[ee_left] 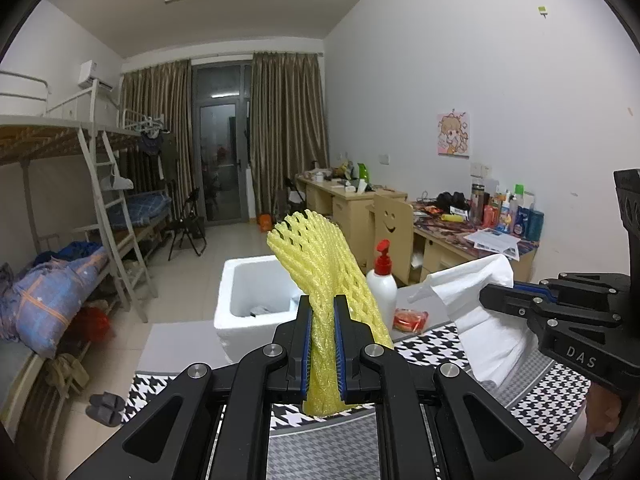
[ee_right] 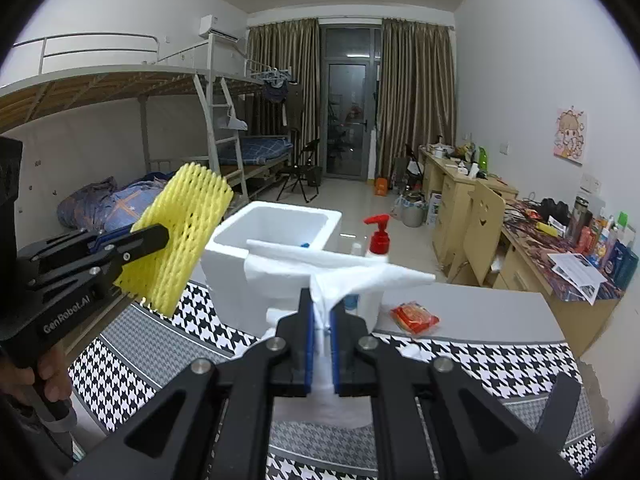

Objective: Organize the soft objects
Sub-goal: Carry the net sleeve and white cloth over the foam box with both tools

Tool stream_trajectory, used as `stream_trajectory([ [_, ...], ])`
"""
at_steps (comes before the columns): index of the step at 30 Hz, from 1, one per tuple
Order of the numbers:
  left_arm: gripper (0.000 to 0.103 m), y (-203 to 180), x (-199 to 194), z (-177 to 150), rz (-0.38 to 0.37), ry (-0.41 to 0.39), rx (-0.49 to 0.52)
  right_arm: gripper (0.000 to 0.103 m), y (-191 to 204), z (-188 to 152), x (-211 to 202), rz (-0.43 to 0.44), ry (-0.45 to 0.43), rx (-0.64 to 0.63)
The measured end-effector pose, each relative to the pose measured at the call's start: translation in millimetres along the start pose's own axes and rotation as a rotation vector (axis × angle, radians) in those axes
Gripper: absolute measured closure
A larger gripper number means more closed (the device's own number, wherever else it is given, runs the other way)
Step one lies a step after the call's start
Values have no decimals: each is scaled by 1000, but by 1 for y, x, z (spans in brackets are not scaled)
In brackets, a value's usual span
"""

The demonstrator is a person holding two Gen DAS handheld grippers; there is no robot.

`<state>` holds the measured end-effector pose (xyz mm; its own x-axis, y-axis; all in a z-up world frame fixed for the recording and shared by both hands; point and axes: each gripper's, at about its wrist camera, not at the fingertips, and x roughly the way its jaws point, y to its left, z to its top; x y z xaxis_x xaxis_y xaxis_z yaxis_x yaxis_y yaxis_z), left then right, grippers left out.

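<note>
Yellow foam net, white tissue, houndstooth cloth.

Bunk beds, desks, curtained glass door.

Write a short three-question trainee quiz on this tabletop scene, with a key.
1. True or false: the left gripper is shut on the yellow foam net.
2. What does the right gripper hold? A) red packet B) white foam sheet C) pump bottle
3. Fill in: beyond both grippers stands a white foam ____, open at the top.

Key: 1 true. 2 B, the white foam sheet; the red packet lies on the table and the pump bottle stands there. 3 box.
</note>
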<state>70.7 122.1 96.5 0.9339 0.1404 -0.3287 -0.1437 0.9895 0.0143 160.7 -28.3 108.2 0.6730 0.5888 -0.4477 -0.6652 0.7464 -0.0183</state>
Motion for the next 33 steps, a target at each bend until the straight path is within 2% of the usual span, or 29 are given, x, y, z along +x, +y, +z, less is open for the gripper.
stream_trajectory([
  [12,93,9,7,14,14,-17,-6,94,5,20,7,39,-20,-5],
  [33,93,24,34,33,36,-2,-34,93,12,47,28,35,-24,-3],
])
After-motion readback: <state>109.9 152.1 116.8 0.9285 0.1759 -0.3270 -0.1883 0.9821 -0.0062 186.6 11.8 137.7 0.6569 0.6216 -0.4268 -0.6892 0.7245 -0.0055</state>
